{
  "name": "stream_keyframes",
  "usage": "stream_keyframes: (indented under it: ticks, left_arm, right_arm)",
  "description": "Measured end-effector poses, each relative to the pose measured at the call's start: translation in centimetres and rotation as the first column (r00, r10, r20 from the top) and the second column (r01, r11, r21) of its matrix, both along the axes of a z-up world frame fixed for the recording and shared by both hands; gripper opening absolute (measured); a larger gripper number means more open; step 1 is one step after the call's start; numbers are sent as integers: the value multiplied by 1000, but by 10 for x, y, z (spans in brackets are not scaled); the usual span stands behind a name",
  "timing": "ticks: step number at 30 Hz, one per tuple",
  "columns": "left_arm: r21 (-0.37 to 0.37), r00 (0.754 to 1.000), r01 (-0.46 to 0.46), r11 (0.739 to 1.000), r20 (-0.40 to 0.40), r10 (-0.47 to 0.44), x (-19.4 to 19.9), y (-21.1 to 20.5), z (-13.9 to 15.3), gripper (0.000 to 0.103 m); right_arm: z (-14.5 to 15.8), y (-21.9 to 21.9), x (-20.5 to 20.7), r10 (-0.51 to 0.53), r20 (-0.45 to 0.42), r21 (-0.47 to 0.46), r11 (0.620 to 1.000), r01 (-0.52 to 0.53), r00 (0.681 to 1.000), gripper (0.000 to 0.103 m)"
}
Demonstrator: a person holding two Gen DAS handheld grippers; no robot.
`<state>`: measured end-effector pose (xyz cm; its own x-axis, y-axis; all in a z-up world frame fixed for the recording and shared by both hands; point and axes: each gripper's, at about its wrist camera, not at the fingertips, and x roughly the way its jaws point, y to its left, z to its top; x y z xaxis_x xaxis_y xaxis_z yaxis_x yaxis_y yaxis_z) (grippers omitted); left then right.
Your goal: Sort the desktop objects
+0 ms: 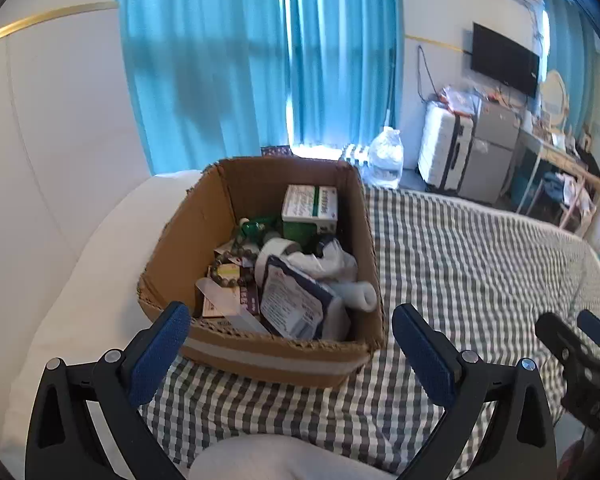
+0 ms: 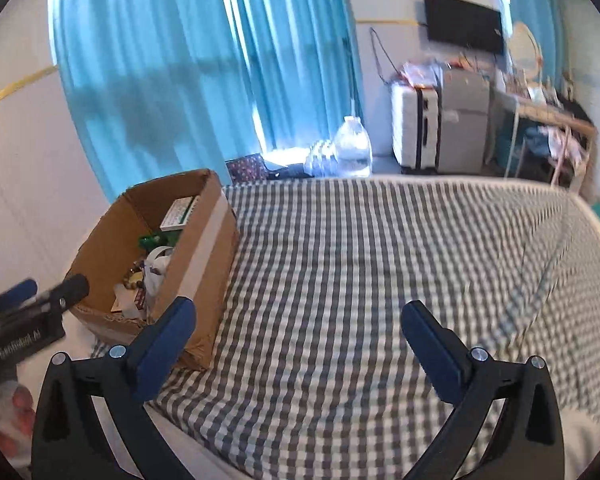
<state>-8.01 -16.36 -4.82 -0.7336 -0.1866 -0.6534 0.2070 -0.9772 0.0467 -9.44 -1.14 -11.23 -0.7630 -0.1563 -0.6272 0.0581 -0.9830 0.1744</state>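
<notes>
box (image 1: 204, 240): mid frame on checked bed (image 1: 460, 264), full of stuff
left gripper (image 1: 292, 344): fingers wide, empty
right gripper (image 2: 300, 340): fingers wide, empty

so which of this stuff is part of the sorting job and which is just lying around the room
Part of the job:
- cardboard box on the checked bedcover
- its contents: medicine box, bead bracelet, tape roll, blue packet
- left tool and right tool, both open and empty

Just lying about:
- water bottle
- suitcase
- television
- blue curtains
</notes>
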Motion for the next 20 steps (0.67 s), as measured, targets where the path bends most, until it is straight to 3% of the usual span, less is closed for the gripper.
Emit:
stream_keyframes:
  ticks: [14, 17, 20]
  left_arm:
    - [-24, 998, -18, 1000, 51, 19, -1, 3, -16, 103]
    - [-34, 993, -41, 999, 107, 44, -1, 3, -21, 103]
    - [-23, 995, -28, 999, 95, 30, 0, 4, -23, 103]
  right_arm:
    - [-9, 3, -2, 0, 20, 17, 1000, 0, 1000, 103]
    - [-8, 3, -1, 2, 17, 14, 1000, -3, 1000, 103]
    - [-9, 2, -1, 6, 18, 11, 1000, -6, 1000, 103]
